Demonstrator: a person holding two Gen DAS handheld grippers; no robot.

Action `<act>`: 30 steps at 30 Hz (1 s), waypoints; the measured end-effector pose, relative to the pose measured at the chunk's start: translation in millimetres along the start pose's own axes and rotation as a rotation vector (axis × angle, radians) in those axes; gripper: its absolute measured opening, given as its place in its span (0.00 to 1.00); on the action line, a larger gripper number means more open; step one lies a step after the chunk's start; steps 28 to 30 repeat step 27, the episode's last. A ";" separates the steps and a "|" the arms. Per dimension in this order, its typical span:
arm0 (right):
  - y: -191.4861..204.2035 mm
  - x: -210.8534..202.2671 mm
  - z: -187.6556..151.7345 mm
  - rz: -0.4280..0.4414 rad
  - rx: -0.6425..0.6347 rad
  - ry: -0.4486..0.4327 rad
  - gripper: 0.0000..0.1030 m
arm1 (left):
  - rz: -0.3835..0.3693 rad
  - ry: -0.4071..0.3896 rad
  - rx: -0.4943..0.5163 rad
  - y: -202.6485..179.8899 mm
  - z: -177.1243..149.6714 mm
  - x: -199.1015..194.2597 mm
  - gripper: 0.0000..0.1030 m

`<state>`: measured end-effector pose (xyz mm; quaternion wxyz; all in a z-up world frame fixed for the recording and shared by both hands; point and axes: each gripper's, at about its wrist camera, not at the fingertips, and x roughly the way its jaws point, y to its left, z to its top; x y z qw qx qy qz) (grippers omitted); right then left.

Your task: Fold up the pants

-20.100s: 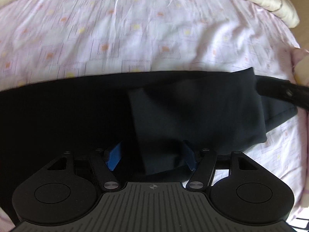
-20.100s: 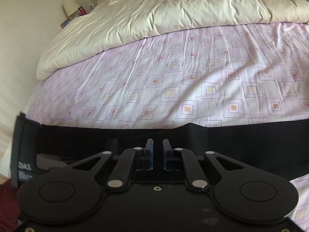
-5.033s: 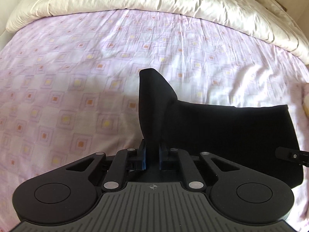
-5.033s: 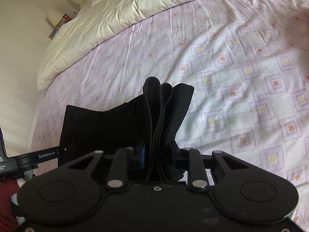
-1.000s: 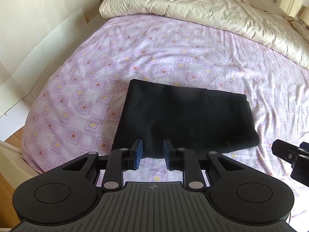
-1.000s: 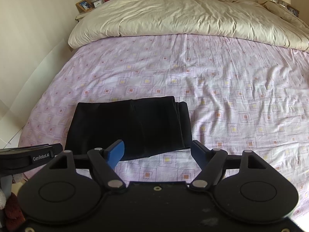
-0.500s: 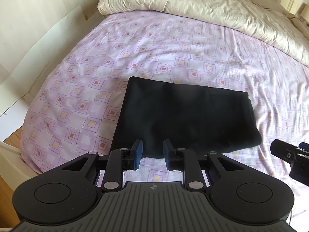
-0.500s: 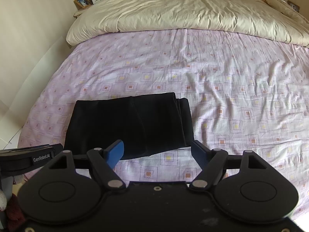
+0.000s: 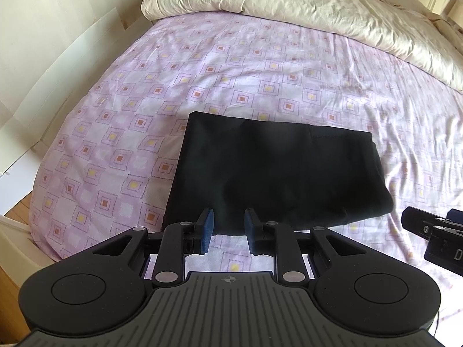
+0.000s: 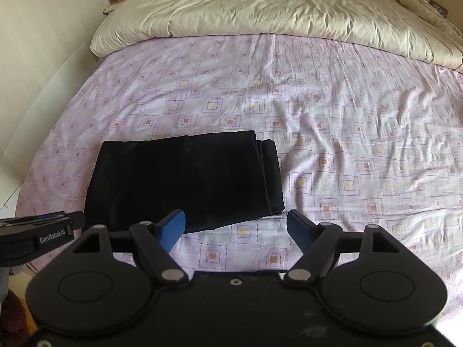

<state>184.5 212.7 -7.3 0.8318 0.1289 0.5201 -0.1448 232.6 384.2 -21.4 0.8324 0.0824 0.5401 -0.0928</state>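
Bed (image 10: 347, 110) fills room, purple patterned sheet, cream duvet (image 10: 260, 8) bunched at 12 o'clock. Pants (image 10: 185, 179) lie folded to black rectangle near foot edge, long axis 9-to-3, layered fold ends at 3. Folding looks done (judging by tidy stack). Right tongs (image 10: 235, 227) spread wide, empty, above sheet; pants at their 11 o'clock. Left tongs (image 9: 227, 230) narrowly parted, pinching nothing; pants dead ahead at 12, so left nearer. Open sheet toward 12 and 3; bed edge close at 6 and 9.
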 end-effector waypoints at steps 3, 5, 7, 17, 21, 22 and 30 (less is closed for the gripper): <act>0.7 0.4 0.8 -0.005 -0.006 0.001 0.79 | -0.003 0.006 0.003 -0.5 0.7 1.5 0.22; 0.3 0.0 1.1 -0.009 -0.009 0.001 0.80 | -0.005 0.007 0.007 -1.7 0.7 2.1 0.22; -0.1 0.7 1.8 -0.015 -0.008 0.004 0.80 | -0.006 0.007 0.012 -3.4 0.5 2.2 0.22; -2.0 4.7 1.7 -0.025 -0.010 0.027 0.80 | -0.010 0.026 0.011 -4.4 0.4 5.6 0.22; -1.5 6.4 3.1 -0.023 -0.010 0.031 0.80 | -0.007 0.030 0.005 -3.7 0.8 6.5 0.22; -1.5 6.8 3.3 -0.023 -0.010 0.032 0.80 | -0.007 0.031 0.004 -3.5 0.9 6.7 0.22; -1.8 9.7 2.1 -0.020 -0.011 0.045 0.81 | 0.006 0.026 -0.003 -2.7 -0.1 8.2 0.22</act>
